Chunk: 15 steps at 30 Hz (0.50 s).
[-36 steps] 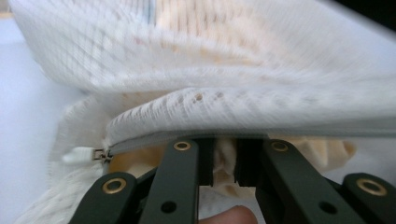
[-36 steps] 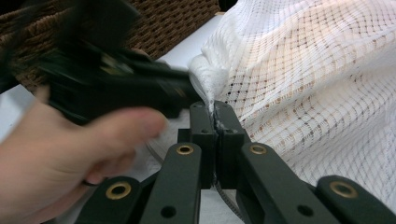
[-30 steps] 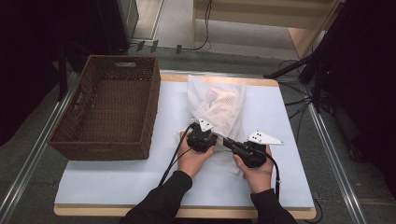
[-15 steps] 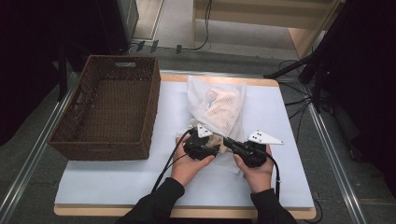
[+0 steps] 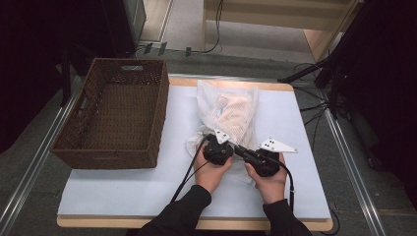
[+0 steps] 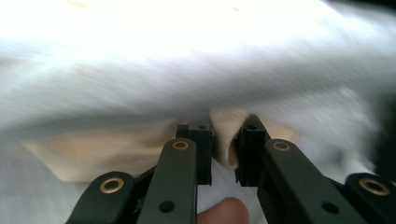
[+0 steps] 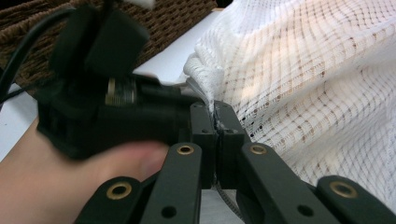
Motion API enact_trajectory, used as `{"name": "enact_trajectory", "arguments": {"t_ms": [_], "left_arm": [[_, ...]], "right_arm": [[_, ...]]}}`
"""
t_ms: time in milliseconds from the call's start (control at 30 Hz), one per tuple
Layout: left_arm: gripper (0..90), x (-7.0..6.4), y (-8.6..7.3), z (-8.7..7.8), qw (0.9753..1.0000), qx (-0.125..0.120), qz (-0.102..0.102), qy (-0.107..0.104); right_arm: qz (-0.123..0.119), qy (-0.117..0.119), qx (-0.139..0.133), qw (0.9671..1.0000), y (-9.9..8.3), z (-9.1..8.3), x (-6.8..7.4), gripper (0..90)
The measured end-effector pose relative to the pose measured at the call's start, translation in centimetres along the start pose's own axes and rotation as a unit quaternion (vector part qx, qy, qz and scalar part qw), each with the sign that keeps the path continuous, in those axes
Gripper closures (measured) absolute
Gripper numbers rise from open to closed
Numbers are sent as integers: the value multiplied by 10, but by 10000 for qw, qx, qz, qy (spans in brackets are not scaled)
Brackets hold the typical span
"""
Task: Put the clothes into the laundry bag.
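The left gripper (image 5: 217, 145) has slid toward the near-left corner of the white mesh bag (image 5: 231, 110), which lies mid-table right of the wicker basket (image 5: 114, 115); its jaws now pinch a cream fold (image 6: 223, 140) at the mouth. The right gripper (image 7: 215, 127) stays clenched on the mesh edge; I judge the bag's mouth is being worked open.

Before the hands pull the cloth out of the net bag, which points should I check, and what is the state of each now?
1. Right gripper shut on the mesh bag: ok, jaws closed on its edge.
2. Left gripper around the beige cloth: ok, a fold sits between the jaws; whether it is clamped, cannot tell.
3. Bag lies on the table: ok.
4. Basket ready beside the bag, nothing in it: ok.
5. Bag mouth open wide enough: cannot tell, picture blurred.
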<state>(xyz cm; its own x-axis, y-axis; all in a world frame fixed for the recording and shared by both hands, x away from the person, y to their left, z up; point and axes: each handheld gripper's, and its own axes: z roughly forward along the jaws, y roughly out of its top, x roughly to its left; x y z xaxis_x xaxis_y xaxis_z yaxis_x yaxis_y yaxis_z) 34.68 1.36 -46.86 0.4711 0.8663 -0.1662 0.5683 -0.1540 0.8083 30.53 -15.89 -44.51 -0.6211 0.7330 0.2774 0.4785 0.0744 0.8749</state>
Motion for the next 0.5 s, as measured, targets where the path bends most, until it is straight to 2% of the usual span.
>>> {"name": "enact_trajectory", "arguments": {"t_ms": [33,67,133,167,200,267,300,500], "left_arm": [[804,4,2,1,9997,-96,-178,111],[803,7,3,4,9991,-89,-364,210],[793,9,3,13,9987,186,-463,105],[784,8,2,15,9986,279,-448,18],[772,8,2,15,9989,353,-309,-79],[738,9,1,12,9989,407,-210,-119],[722,10,1,10,9987,421,-180,-211],[559,11,-4,-4,9984,502,136,-229]], "right_arm": [[11,-12,24,10000,0,0,0,891],[-1,-26,32,10000,0,0,-1,891],[82,-108,47,9999,-1,0,-3,891],[113,-120,46,9999,-1,0,-4,891],[109,-140,40,9998,-1,-1,-4,891],[135,-154,7,9998,-1,-3,-7,891],[149,-154,2,9998,-1,-4,-8,891],[187,-187,-16,9996,0,-5,-9,891]]}}
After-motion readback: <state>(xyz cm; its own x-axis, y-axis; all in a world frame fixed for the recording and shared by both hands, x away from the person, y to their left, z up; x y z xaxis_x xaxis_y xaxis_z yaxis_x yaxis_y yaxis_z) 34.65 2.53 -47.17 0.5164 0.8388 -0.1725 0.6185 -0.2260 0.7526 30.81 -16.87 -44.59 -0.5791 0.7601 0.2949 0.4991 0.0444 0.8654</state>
